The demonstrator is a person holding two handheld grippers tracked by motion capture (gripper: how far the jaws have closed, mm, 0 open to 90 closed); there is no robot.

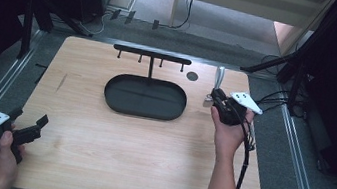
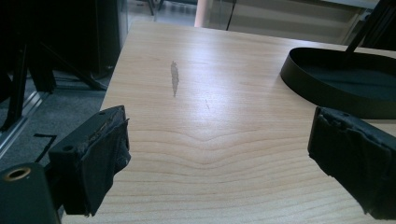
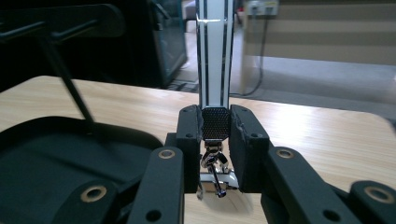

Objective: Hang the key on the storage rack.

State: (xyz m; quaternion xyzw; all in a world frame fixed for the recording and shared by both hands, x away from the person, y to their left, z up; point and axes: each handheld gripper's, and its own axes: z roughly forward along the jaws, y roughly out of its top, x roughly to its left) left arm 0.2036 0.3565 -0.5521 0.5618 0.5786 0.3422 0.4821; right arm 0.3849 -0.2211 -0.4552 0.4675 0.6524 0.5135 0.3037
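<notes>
I am holding my left gripper (image 1: 27,126) low at the near left corner of the counter, its jaws spread wide apart and gripping nothing. I am reaching my right hand (image 1: 228,131) forward on an outstretched forearm, and my right gripper (image 1: 214,97) is clamping its jaws on a metal strap (image 3: 215,70).

Wooden bench (image 1: 113,147) sits central; grey floor (image 1: 208,19) stretches off at twelve o'clock, a black cable (image 1: 188,6) trailing across it.
</notes>
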